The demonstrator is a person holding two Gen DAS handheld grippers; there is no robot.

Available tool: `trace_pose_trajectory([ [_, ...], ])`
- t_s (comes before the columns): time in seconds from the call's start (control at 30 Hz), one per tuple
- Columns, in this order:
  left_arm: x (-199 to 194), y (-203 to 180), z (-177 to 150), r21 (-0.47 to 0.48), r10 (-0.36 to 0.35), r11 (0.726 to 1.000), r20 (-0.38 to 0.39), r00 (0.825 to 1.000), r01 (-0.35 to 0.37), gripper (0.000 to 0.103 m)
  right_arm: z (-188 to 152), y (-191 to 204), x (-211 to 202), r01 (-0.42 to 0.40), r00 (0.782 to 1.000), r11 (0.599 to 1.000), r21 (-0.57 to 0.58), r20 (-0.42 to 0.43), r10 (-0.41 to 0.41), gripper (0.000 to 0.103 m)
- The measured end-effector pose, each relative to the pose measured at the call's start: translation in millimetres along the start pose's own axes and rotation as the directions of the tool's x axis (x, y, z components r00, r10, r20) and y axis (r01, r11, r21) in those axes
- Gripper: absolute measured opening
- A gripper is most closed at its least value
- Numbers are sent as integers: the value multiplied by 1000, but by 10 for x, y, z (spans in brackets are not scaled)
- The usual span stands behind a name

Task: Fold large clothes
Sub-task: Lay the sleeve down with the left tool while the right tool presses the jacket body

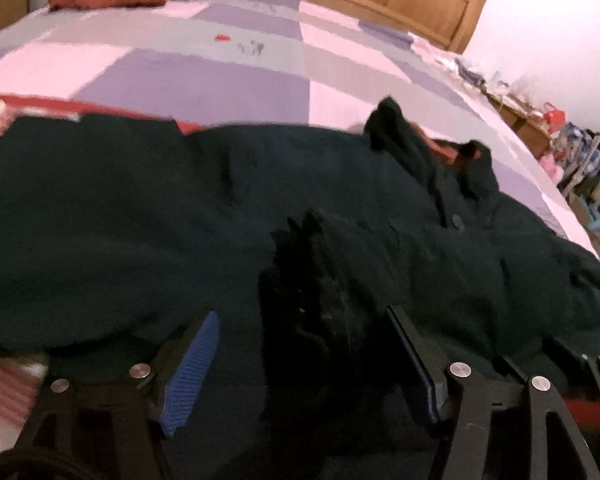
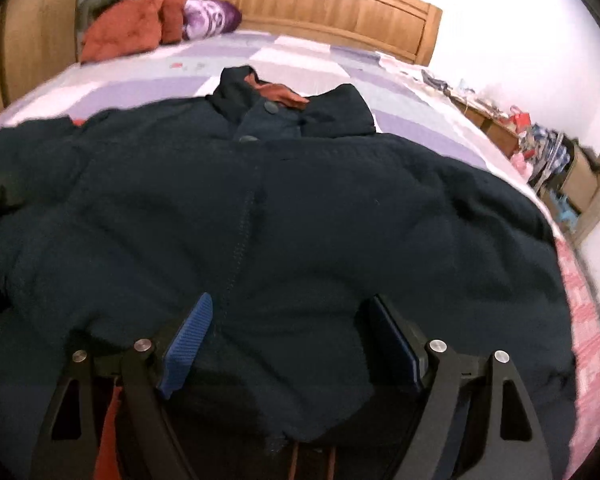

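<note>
A large dark navy jacket with buttons and an orange-red lining lies spread on the bed, collar toward the headboard. It also shows in the left wrist view. My left gripper is open, its blue-padded fingers wide apart just above a bunched dark fold of the jacket. My right gripper is open over the jacket's lower front near the stitched placket, with fabric lying between the fingers. Whether either gripper touches the cloth, I cannot tell.
The bed has a pink, grey and purple patchwork cover and a wooden headboard. Orange-red bedding and a purple pillow lie at the head. A cluttered low table and boxes stand to the right.
</note>
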State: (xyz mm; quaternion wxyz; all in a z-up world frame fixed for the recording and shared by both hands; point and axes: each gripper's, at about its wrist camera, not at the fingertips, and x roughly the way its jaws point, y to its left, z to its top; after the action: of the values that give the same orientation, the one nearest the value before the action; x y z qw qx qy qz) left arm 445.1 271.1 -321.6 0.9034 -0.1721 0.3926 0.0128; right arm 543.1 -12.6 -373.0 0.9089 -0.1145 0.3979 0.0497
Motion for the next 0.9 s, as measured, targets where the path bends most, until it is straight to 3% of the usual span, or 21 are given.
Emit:
trace_pose_trajectory([
  [0.1, -235, 152, -2, 12, 54, 998, 55, 997, -55, 72, 54, 5, 88, 30, 1000, 999, -22, 3, -30, 84],
  [0.2, -510, 565, -6, -77, 83, 994, 88, 993, -76, 76, 89, 82, 182, 66, 998, 997, -45, 15, -65, 84],
  [0.3, -786, 1118, -49, -211, 171, 967, 112, 979, -145, 83, 92, 73, 201, 69, 998, 997, -46, 16, -68, 84],
  [0.4, -1055, 1776, -144, -371, 280, 901, 107, 954, -223, 84, 85, 82, 201, 75, 997, 996, -50, 18, -74, 84],
  [0.47, -1239, 2278, -267, -496, 357, 823, 69, 932, -278, 84, 78, 73, 190, 75, 997, 996, -50, 19, -75, 84],
  [0.6, -1474, 2865, -525, -640, 430, 705, 44, 902, -305, 84, 75, 68, 188, 77, 997, 996, -52, 20, -76, 84],
  [0.67, -1506, 3061, -650, -691, 444, 654, 22, 896, -307, 85, 75, 65, 194, 80, 997, 995, -54, 21, -79, 84],
  [0.73, -1487, 3186, -756, -724, 439, 620, -1, 899, -303, 85, 77, 61, 196, 82, 997, 995, -55, 21, -81, 84],
  [0.83, -1385, 3288, -855, -755, 420, 591, -14, 907, -285, 88, 75, 61, 195, 85, 996, 995, -56, 21, -84, 84],
  [0.9, -1338, 3341, -839, -760, 431, 590, 10, 902, -274, 92, 77, 63, 197, 86, 996, 995, -57, 22, -85, 84],
])
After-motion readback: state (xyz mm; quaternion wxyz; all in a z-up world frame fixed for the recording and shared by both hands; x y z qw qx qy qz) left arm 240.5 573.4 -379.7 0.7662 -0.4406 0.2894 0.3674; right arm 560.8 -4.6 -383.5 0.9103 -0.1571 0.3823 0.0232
